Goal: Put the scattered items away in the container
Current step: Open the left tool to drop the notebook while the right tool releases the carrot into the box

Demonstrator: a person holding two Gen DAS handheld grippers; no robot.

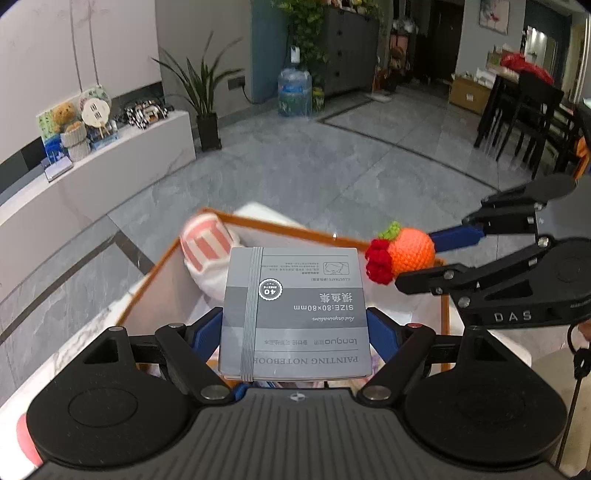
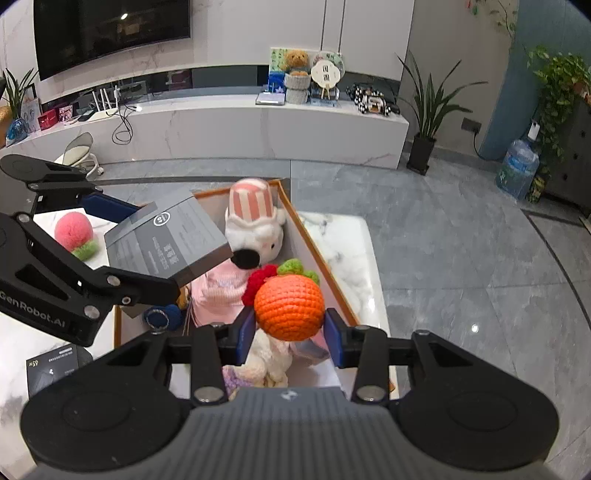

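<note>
Soft, even indoor light, slightly dim. Small glints sit on the glossy floor (image 2: 474, 328) and the dark television (image 2: 110, 29). Fisheye bending curves the edges, corners go black, and focus stays fairly sharp.

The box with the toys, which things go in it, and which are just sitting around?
For the job:
- box
- grey notebook in the left hand-held gripper
- orange crochet fruit in the right hand-held gripper
- pink crochet peach, on the table

Just sitting around:
- teddy bear
- water jug
- potted plant
</note>
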